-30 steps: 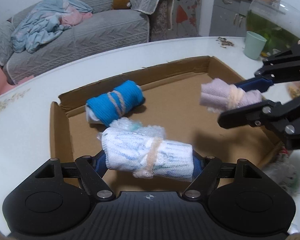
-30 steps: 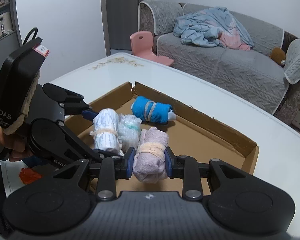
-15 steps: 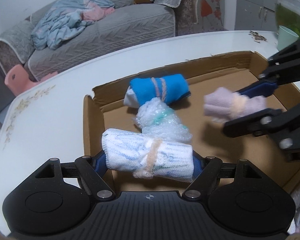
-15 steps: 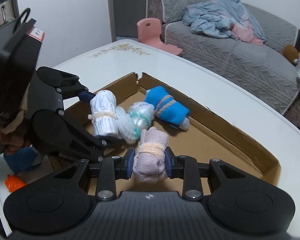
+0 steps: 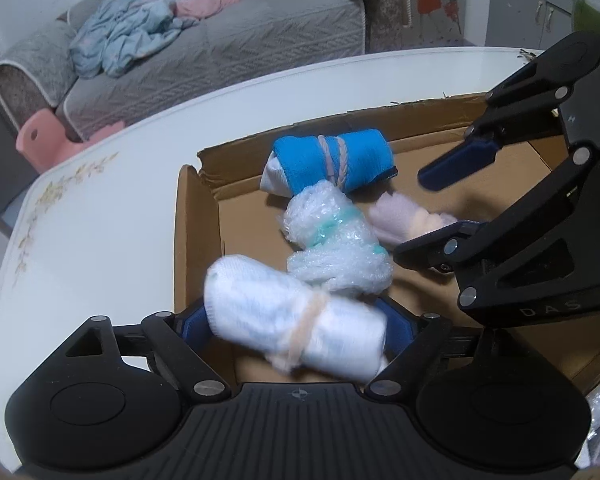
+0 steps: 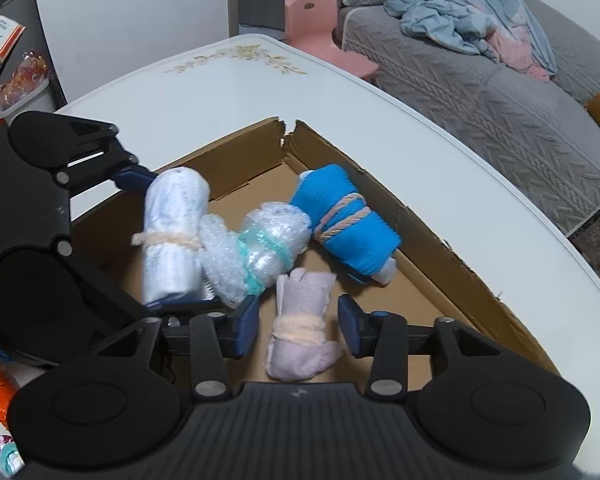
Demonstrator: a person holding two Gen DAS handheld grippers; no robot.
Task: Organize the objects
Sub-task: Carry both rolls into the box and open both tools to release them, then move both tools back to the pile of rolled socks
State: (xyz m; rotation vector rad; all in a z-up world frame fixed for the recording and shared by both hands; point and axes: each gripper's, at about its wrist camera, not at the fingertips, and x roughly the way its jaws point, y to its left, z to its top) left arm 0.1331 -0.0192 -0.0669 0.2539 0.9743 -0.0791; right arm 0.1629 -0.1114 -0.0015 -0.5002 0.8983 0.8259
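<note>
4 rolled bundles lie inside 1 shallow cardboard box.

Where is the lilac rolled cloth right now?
In the right wrist view the lilac roll sits low centre in the cardboard box, loose between the opening jaws of the right gripper, just below the bubble-wrap bundle.

Both grippers angled downward — left gripper and right gripper jaws opening

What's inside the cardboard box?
The cardboard box holds four tied rolls: a blue roll, a bubble-wrap roll, a lilac roll and a white roll. The floor beneath them is covered, so anything under them stays hidden.
</note>
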